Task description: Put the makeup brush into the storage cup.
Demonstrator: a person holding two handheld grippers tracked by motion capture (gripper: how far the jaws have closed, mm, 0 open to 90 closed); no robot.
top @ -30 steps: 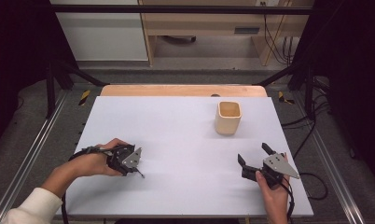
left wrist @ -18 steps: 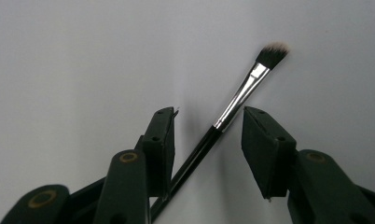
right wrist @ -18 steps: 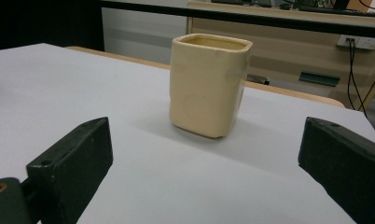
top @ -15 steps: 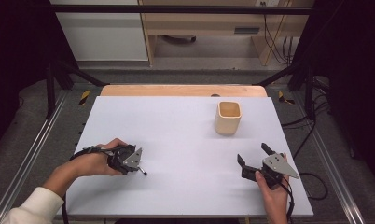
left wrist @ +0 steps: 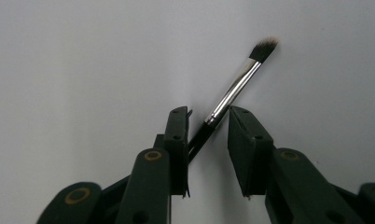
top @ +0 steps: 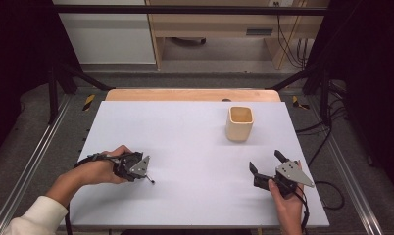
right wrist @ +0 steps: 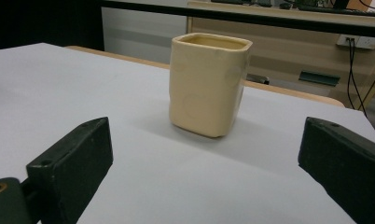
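1. Here we see our left gripper [left wrist: 206,128] lying low at the near left, its jaws just closing around a slim makeup brush [left wrist: 232,91], pads not yet pressing.
2. Our right gripper [right wrist: 206,163] gapes empty before a glossy cream cup [right wrist: 209,84].

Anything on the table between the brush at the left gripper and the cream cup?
Nothing visible. The brush lies between the left gripper jaws, which have just been closing; bare white table runs from there to the cup.

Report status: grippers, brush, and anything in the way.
Left gripper has just been closing around the brush, a gap still showing. Right gripper open, empty, facing the cup. Table unobstructed between.
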